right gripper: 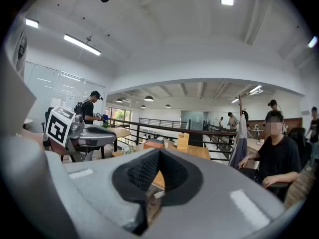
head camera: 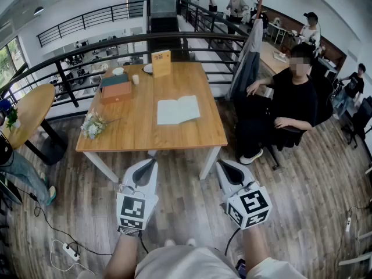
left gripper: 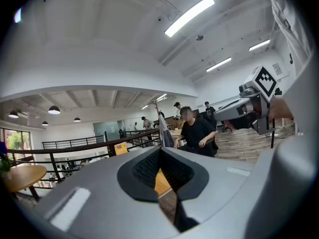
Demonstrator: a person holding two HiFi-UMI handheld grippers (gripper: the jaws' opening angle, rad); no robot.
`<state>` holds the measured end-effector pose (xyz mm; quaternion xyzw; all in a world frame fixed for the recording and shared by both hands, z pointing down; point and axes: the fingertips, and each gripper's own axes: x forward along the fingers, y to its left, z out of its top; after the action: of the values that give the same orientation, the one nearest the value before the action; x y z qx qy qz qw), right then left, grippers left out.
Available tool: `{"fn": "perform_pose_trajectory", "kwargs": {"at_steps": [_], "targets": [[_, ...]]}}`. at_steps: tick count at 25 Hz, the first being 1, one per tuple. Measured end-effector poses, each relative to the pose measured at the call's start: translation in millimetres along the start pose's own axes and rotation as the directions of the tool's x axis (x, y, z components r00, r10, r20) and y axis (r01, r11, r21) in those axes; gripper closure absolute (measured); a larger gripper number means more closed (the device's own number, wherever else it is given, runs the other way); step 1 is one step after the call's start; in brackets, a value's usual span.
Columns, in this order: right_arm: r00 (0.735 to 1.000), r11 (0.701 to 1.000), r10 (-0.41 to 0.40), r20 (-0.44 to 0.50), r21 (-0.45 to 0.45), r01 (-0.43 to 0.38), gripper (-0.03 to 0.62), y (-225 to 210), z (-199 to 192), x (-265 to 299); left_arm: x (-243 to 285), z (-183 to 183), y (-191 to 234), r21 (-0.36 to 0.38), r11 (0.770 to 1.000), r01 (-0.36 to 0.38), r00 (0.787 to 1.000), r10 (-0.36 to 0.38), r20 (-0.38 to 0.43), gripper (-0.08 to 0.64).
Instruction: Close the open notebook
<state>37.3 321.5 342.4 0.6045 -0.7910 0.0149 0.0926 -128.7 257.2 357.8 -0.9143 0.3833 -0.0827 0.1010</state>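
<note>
Beside table (head camera: 139, 124), seated person (head camera: 293, 97), open notebook (head camera: 177, 110)

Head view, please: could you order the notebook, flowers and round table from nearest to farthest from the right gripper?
1. Notebook, just ahead-left of the right gripper.
2. Flowers, farther left.
3. Round table, at the far left edge.

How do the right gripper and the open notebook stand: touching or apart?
Apart. The head view shows the right gripper over the floor, short of the table where the notebook lies.
</note>
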Motion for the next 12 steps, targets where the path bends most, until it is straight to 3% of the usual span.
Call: {"fn": "perform_pose_trajectory", "kwargs": {"at_steps": [7,12], "targets": [[0.999,0.997,0.012,0.045,0.078,-0.015,0.592,-2.1,6.2,-2.8,0.4,0.4,-4.9,0.006,1.000,0.006,1.000,-0.006,-0.001,0.554],[0.999,0.997,0.016,0.052,0.069,-0.020,0.592,-8.1,9.6,-5.7,3.6,5.5,-9.6,0.009,1.000,0.001,1.000,-0.001,-0.005,0.554]]}}
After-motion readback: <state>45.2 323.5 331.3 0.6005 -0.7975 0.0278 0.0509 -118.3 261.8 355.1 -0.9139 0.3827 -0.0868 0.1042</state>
